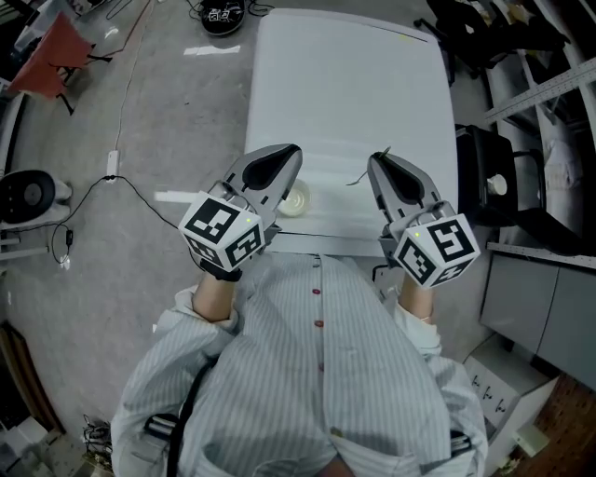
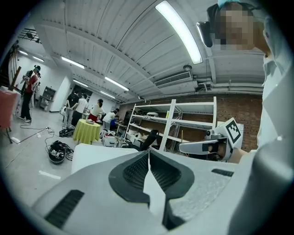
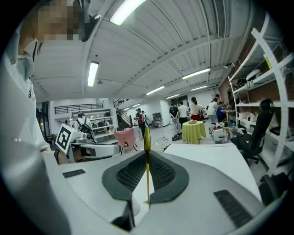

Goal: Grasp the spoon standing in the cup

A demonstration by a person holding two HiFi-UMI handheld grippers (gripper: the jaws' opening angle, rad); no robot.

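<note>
My right gripper point(image 3: 147, 156) is shut on a thin gold spoon point(image 3: 147, 137), which stands upright between the pads with its bowl above the fingertips. From the head view the spoon point(image 1: 358, 178) shows as a thin sliver beside the right gripper point(image 1: 377, 160), above the white table point(image 1: 345, 84). A small white cup point(image 1: 296, 199) stands near the table's front edge, partly hidden under my left gripper point(image 1: 291, 154). The left gripper point(image 2: 148, 153) has its pads meeting at the tips, with nothing between them. Both grippers are held up, roughly level, side by side.
A black chair point(image 1: 494, 186) and metal shelving point(image 2: 183, 119) stand to the table's right. Cables and a black bag point(image 1: 222, 17) lie on the floor at left. People stand far off around a table draped in yellow-green point(image 3: 193, 131). A pink chair point(image 3: 125, 137) stands beyond.
</note>
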